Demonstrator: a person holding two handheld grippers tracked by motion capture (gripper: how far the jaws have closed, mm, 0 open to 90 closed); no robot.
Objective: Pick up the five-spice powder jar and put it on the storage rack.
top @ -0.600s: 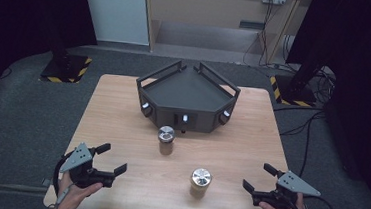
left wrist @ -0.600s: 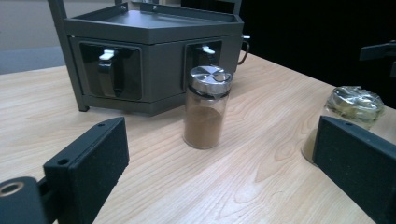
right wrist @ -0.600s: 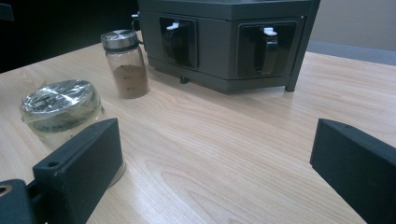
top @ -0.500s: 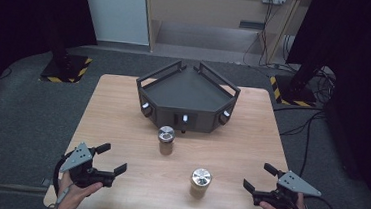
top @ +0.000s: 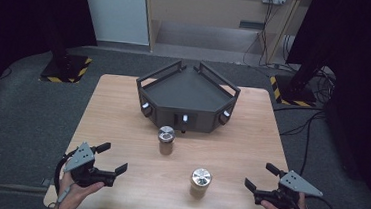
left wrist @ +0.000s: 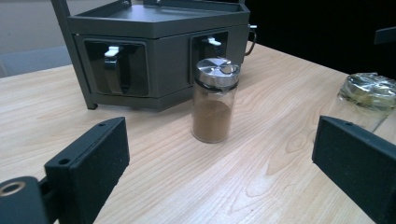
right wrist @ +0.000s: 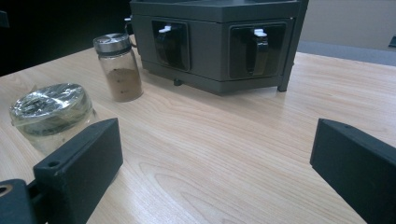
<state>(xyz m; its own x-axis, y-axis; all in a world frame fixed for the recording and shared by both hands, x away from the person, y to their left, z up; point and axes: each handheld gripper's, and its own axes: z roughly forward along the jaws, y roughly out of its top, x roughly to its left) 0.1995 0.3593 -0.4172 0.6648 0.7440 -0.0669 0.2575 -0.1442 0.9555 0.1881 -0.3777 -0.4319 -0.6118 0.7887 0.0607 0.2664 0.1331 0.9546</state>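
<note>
Spice jar ahead of left gripper, jaws wide apart, empty, right gripper likewise

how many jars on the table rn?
2. A glass spice jar with a silver lid and brown powder stands just in front of the dark grey angular rack. A second silver-lidded glass jar stands nearer the person, toward the right gripper.

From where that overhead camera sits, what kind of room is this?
Probably a lab or recording studio, not a kitchen: the wooden table stands alone on grey carpet, black curtains hang on both sides, and hazard-striped stand bases and loose cables lie around it.
</note>
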